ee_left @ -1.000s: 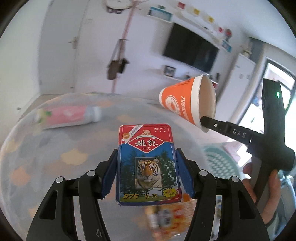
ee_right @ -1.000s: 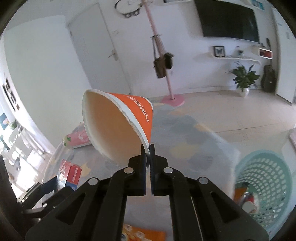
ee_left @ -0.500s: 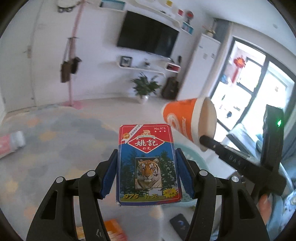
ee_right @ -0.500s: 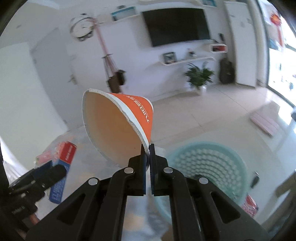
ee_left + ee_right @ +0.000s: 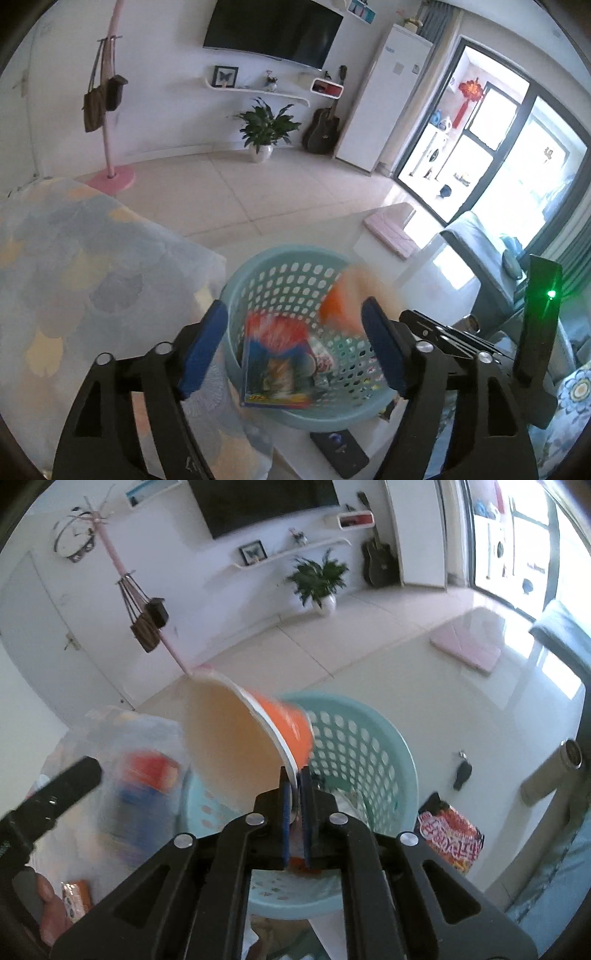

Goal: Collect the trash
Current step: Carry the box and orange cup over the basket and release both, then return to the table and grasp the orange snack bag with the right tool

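Card box (image 5: 275, 363) dropped from left tool (image 5: 295, 347) — inside basket rim (image 5: 258, 258).

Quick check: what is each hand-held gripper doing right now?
Left hand-held gripper: open, card box blurred between its fingers, over the basket.
Right hand-held gripper: nearly closed around the orange cup rim.

Card box (image 5: 275, 363) & orange cup (image 5: 341, 301) motion-blurred over basket (image 5: 258, 266); print unreadable.

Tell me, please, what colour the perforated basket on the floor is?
The basket is pale teal, or light aqua; it shows best in the left wrist view.
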